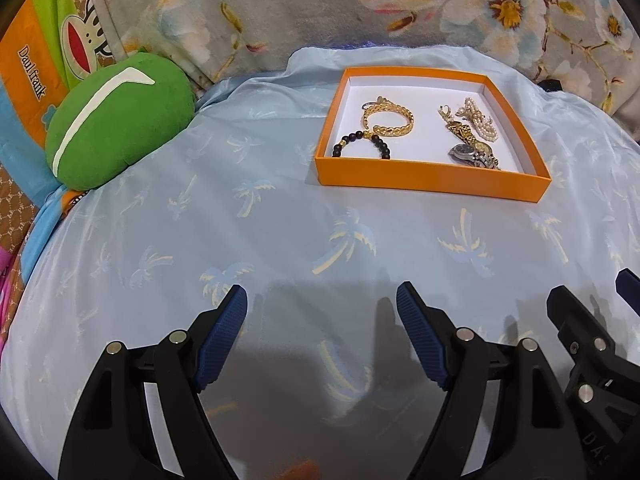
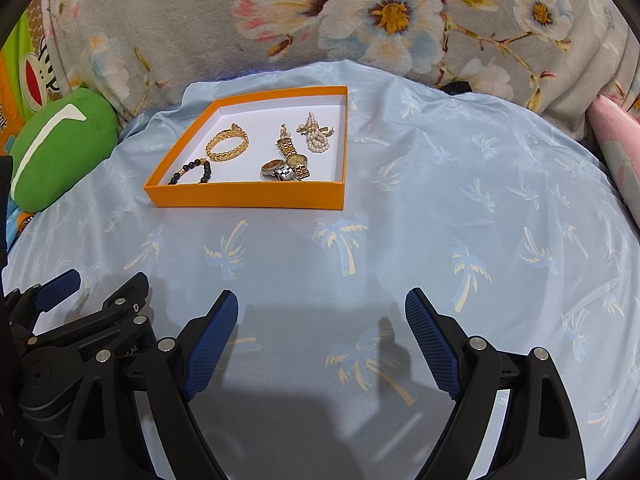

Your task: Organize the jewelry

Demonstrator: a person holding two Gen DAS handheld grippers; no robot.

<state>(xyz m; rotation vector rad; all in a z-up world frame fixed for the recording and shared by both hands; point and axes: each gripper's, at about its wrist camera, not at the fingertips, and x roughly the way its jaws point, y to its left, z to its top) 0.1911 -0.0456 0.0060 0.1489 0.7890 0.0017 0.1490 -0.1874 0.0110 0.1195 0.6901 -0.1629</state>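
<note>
The jewelry (gold bangle (image 2: 227,145), bead bracelet (image 2: 191,172), watches (image 2: 289,164), pearls (image 2: 317,136)) is lying in the orange tray (image 2: 244,196) on the blue cloth (image 2: 440,220), while the left gripper (image 1: 322,308) and right gripper (image 2: 322,312) are hovering wide apart and empty, risking snagging tangled neighbours together.

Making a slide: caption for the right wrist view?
Both open claws hover over palm-print cloth, orange box of jewelry beyond.
</note>
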